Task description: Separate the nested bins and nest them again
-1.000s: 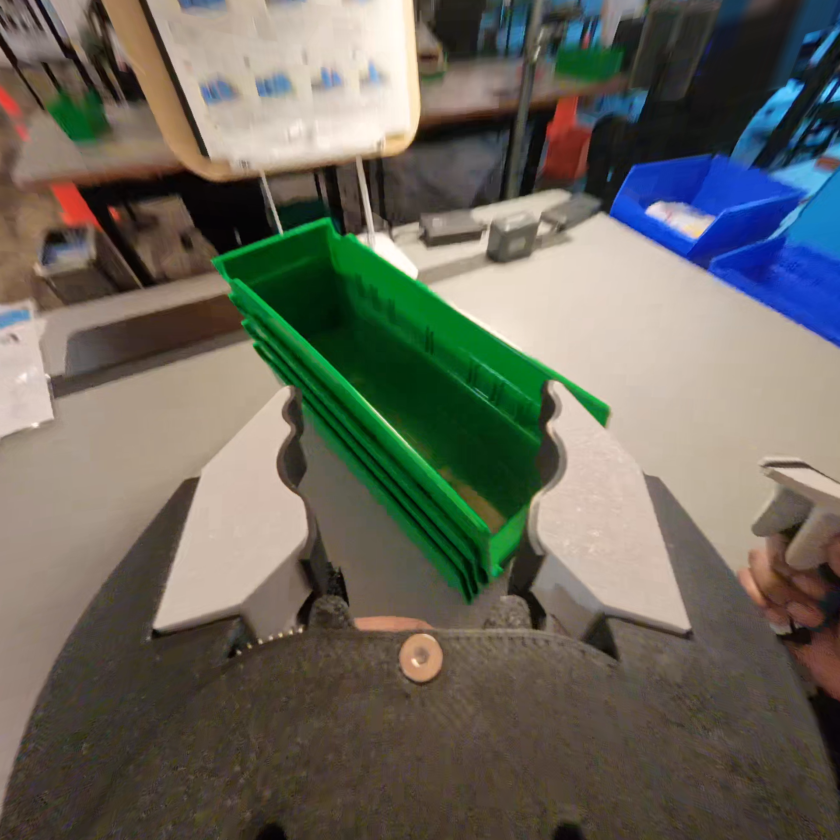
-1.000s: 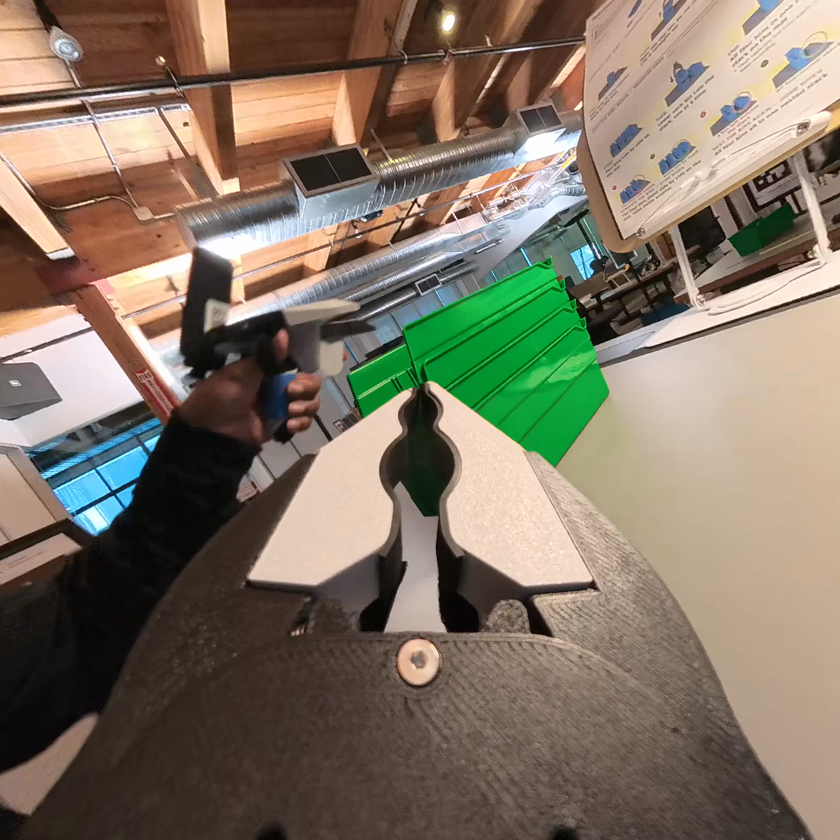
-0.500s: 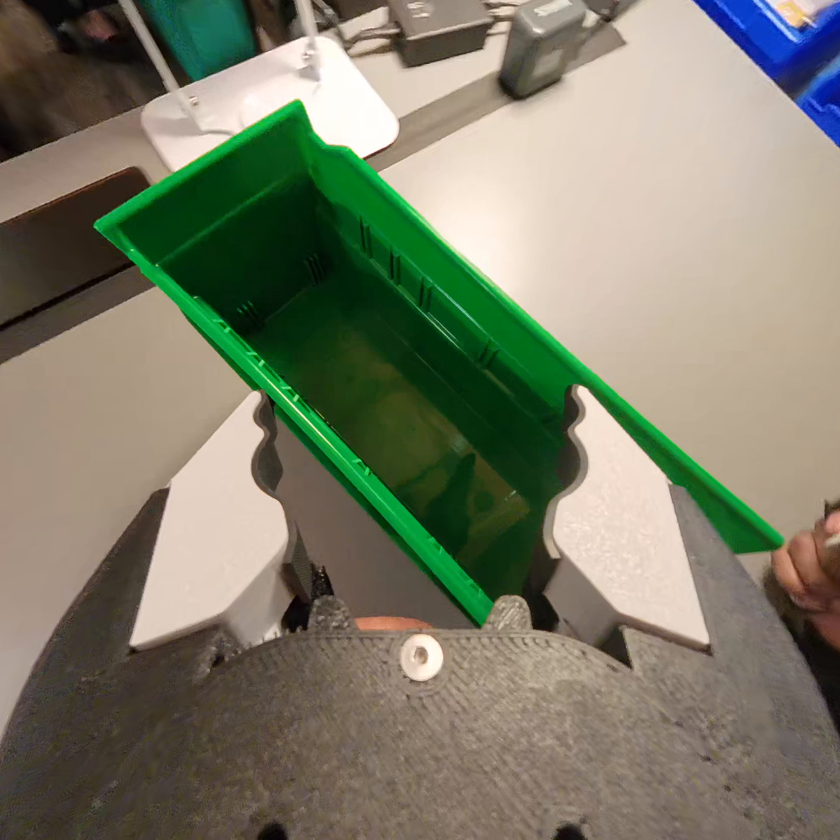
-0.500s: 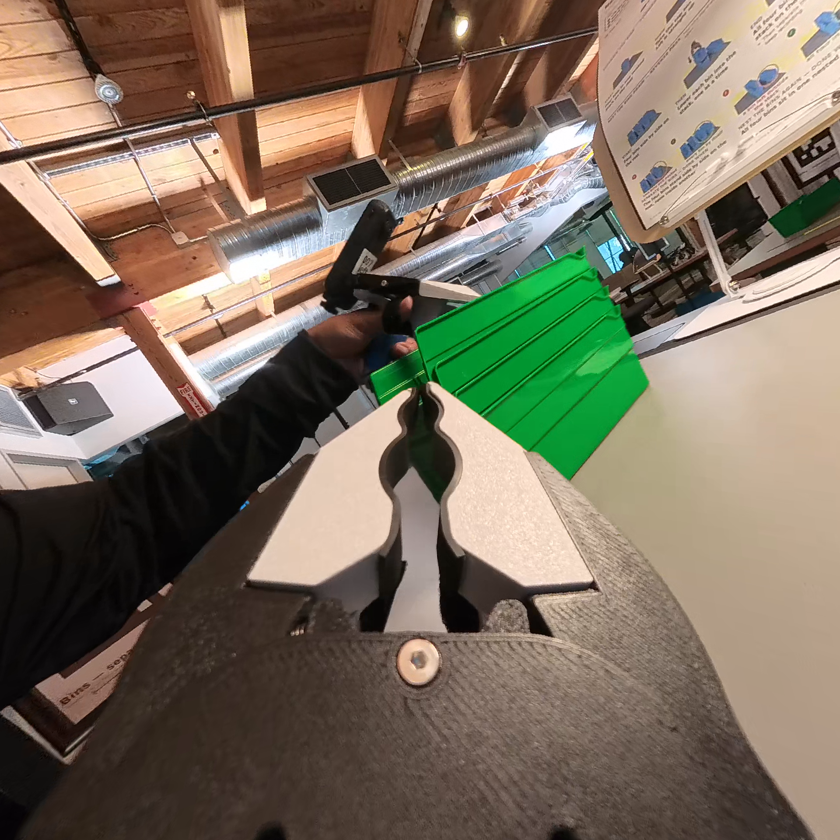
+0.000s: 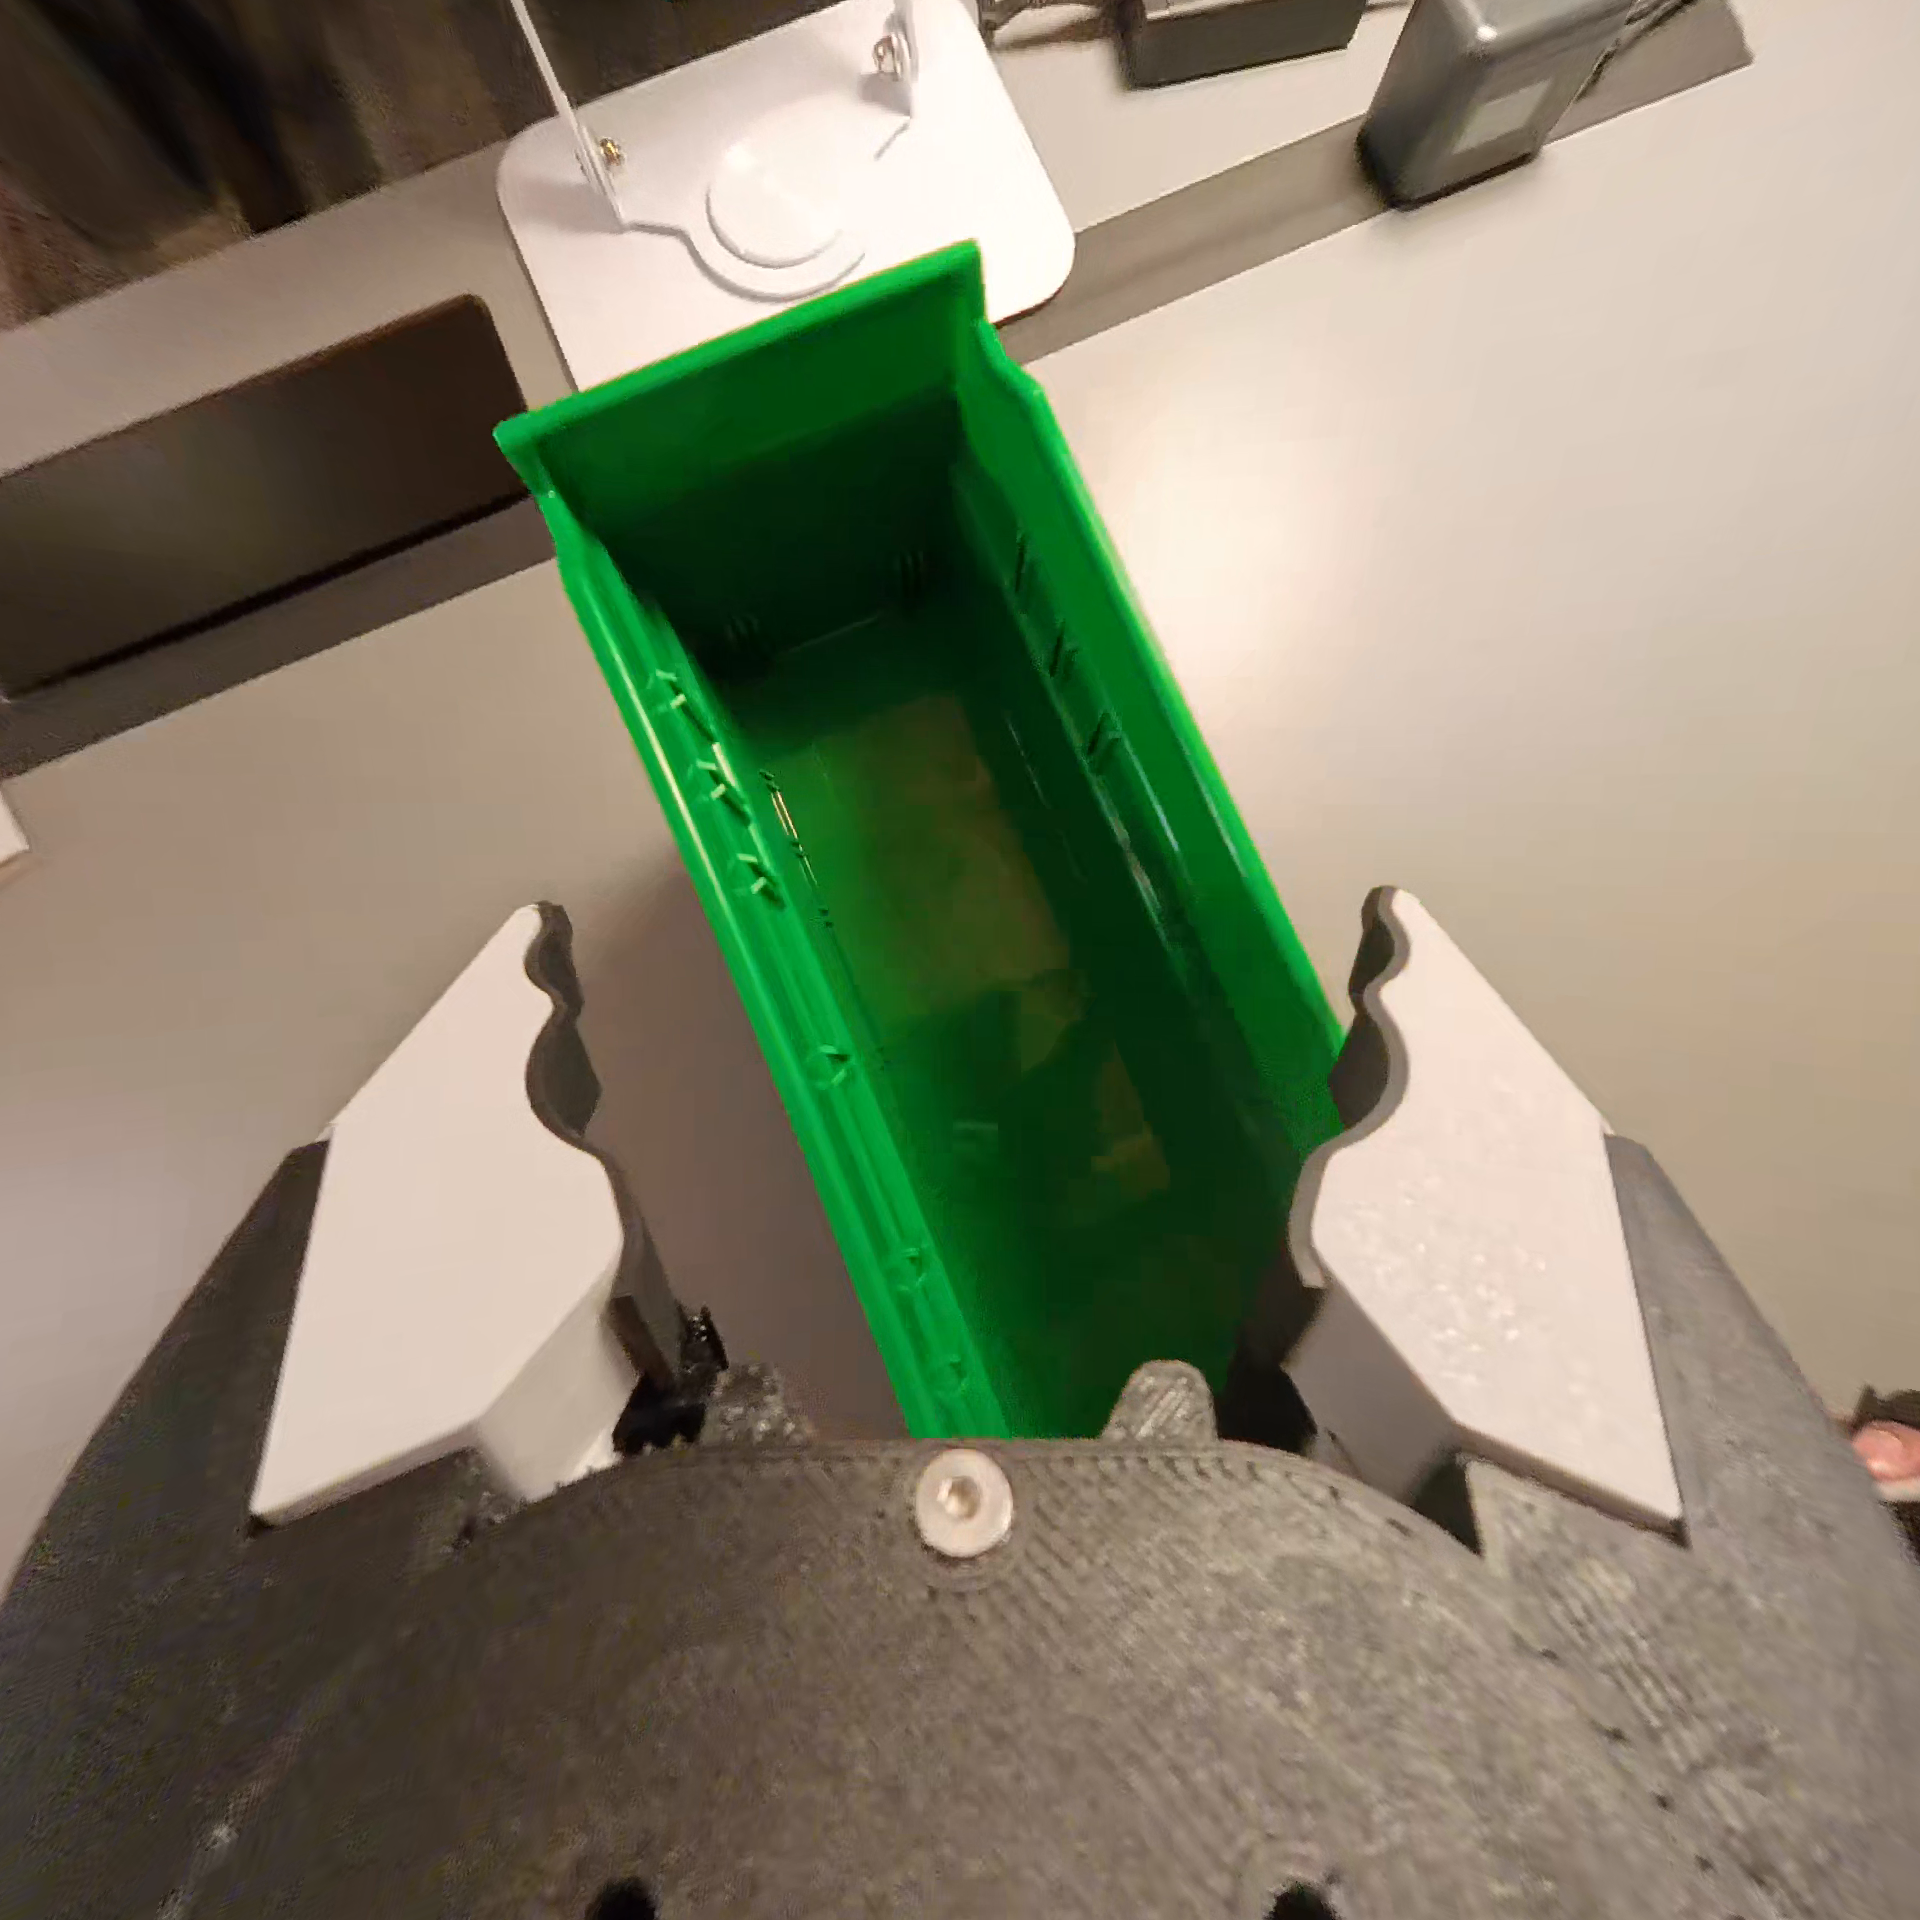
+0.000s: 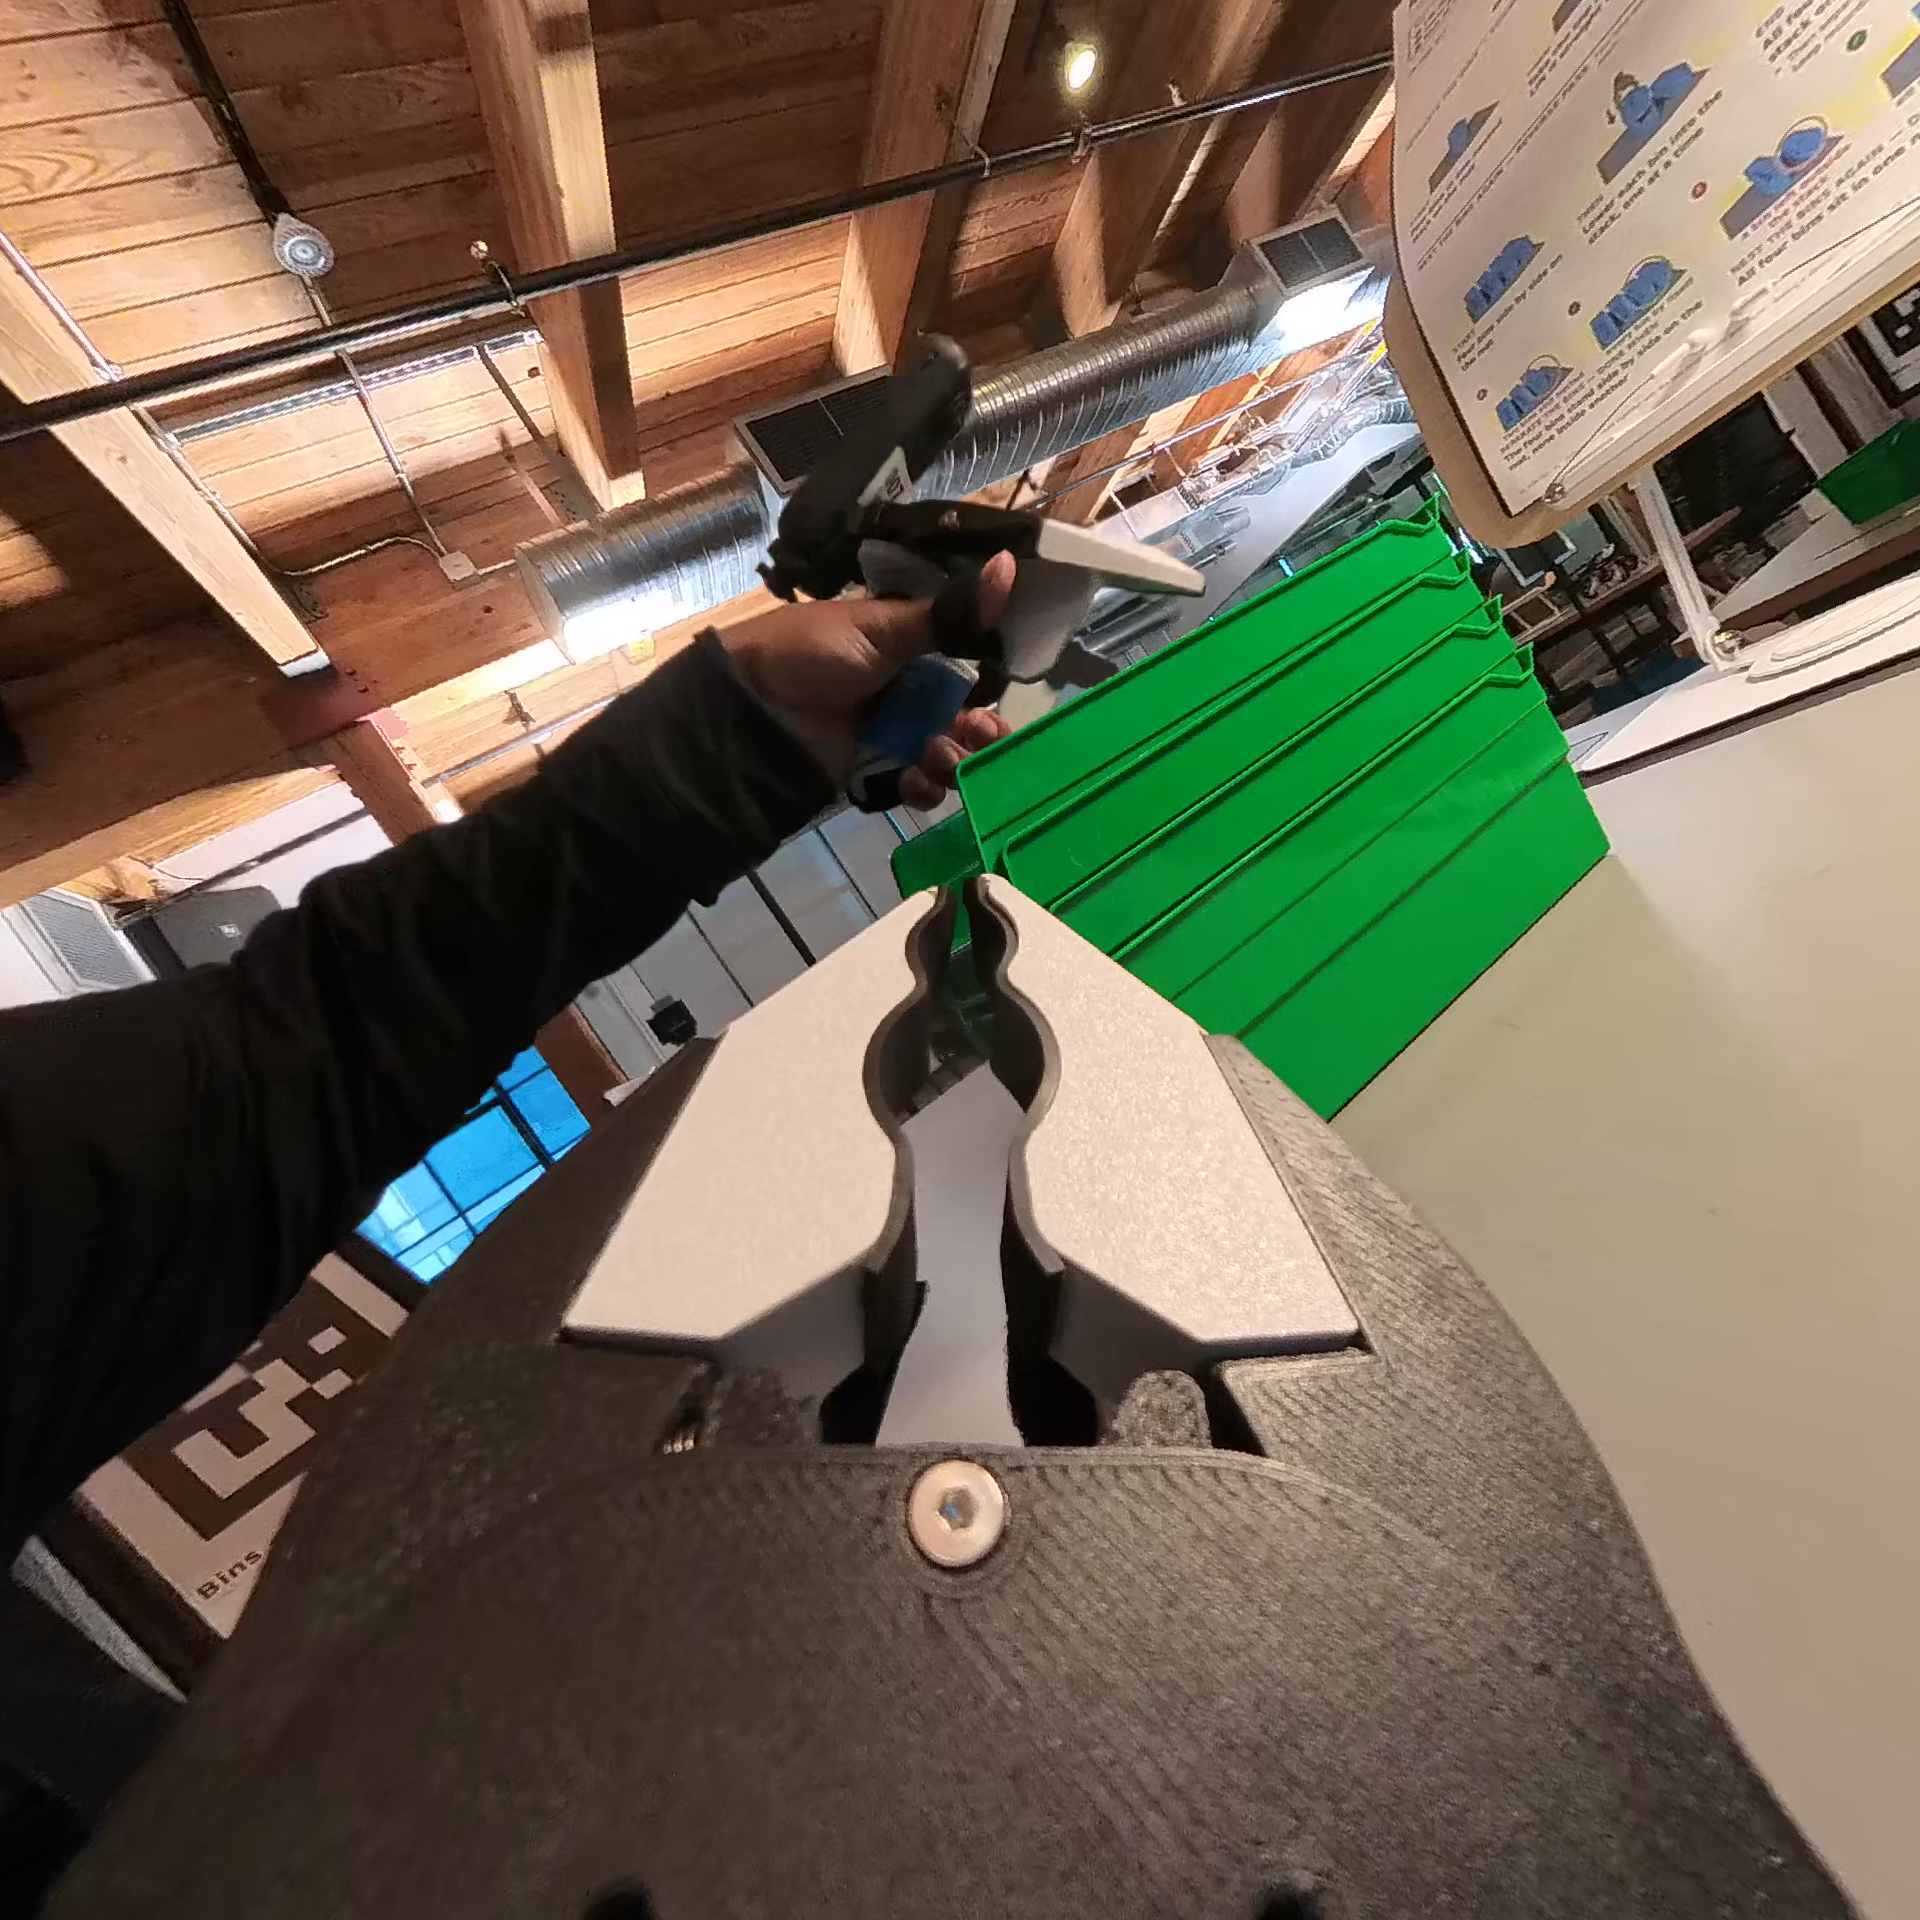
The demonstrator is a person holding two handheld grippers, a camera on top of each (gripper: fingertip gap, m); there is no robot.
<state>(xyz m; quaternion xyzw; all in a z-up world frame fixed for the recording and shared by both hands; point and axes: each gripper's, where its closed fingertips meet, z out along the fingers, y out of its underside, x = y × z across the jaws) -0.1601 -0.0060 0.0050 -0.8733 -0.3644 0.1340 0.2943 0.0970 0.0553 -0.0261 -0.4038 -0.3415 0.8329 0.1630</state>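
So since a second ago my left gripper (image 5: 961,914) has swung down over the stack and its fingers have spread a lot wider, and the view now looks almost straight into the top bin instead of across the room. The right side has barely budged.

Going left to right in the left wrist view: the left finger (image 5: 457,1174) sits over bare grey table (image 5: 312,831), clear of the plastic. Then come the nested green bins (image 5: 935,831), running away from me towards a white stand base (image 5: 779,208) at the far edge. The right finger (image 5: 1455,1195) is right up against the bins' right wall, though I can't tell if it's actually touching. So the jaws are wide apart with the bins standing between them, nothing clamped.

In the right wrist view, the person's sleeve and hand (image 6: 852,665) carry the left gripper above the stack's near end. My right gripper (image 6: 961,904) has its fingers pressed almost together, pinching a thin green lip at the stack's near end. The nested green bins (image 6: 1351,831) sit on the table, with an instruction board (image 6: 1662,208) hanging beyond.
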